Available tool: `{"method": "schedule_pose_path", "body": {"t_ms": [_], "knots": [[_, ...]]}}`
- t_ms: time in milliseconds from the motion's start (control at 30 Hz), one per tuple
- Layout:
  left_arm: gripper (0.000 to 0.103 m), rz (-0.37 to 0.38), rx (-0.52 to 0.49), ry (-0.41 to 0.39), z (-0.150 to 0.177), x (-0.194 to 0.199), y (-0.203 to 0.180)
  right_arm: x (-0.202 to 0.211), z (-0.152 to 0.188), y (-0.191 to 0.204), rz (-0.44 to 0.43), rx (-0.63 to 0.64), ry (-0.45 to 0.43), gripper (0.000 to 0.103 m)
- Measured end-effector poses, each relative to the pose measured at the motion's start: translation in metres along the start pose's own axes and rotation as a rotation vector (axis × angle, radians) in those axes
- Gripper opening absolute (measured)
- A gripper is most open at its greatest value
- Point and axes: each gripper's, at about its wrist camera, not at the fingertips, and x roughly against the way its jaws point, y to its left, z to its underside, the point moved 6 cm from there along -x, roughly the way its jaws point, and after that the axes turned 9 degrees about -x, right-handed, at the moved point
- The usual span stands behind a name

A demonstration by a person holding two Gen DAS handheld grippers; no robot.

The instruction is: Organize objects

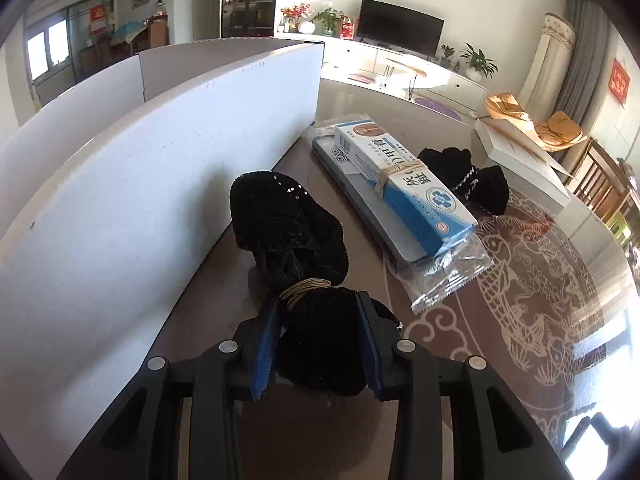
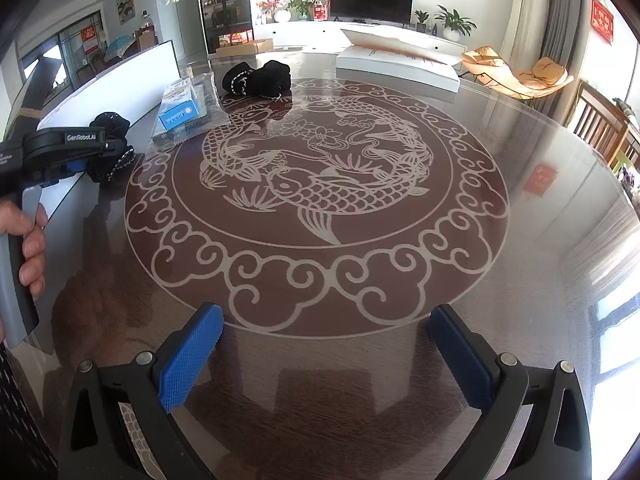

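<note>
The round table (image 2: pixel 520 184), glass-topped with a pale fish and cloud pattern, spreads ahead of both tongs. A long white box wall (image 1: pixel 132 184) runs along the left side of the left gripper (image 1: pixel 320 340). Far ahead and to the right of the right gripper (image 2: pixel 326 354) lies a flat white box (image 2: pixel 396 66).

Ahead-right of the left gripper, a blue and white carton (image 1: pixel 404 184) bound with a rubber band lies on a dark flat case (image 1: pixel 360 200) inside a clear bag (image 1: pixel 448 280). Beyond it sits a second black fabric bundle (image 1: pixel 472 184).

The left gripper's blue pads (image 1: pixel 266 354) clamp a black fabric bundle (image 1: pixel 292 224) tied with a tan band, resting on the table beside the white wall. The right gripper stands wide apart above the table, holding nothing.
</note>
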Motion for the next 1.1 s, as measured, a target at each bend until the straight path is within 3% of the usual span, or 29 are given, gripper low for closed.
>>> {"method": "schedule_pose_path", "body": {"t_ms": [233, 600, 667, 733, 800, 933, 1100], "knots": [[0.038, 0.054, -0.062, 0.000, 0.035, 0.031, -0.004, 0.000, 0.000, 0.000, 0.001, 0.000, 0.000, 0.103], [0.039, 0.128, -0.033, 0.015, 0.048, 0.036, -0.006, 0.000, 0.000, 0.000, 0.001, 0.000, 0.000, 0.103], [0.044, 0.119, -0.036, 0.017, 0.053, 0.041, -0.006, 0.000, 0.000, 0.000, 0.001, 0.000, 0.000, 0.103], [0.075, 0.065, -0.037, 0.025, 0.057, 0.042, -0.004, 0.000, 0.000, 0.000, 0.001, 0.000, 0.000, 0.103], [0.087, 0.031, -0.029, 0.037, 0.058, 0.040, 0.001, 0.000, 0.000, 0.000, 0.002, 0.000, 0.000, 0.103], [0.098, 0.022, -0.013, 0.049, 0.059, 0.035, 0.006, 0.000, 0.000, 0.000, 0.003, 0.001, 0.000, 0.103], [0.099, 0.014, -0.022, 0.044, 0.062, 0.035, 0.005, 0.001, 0.000, 0.000, 0.005, 0.000, 0.000, 0.103]]}}
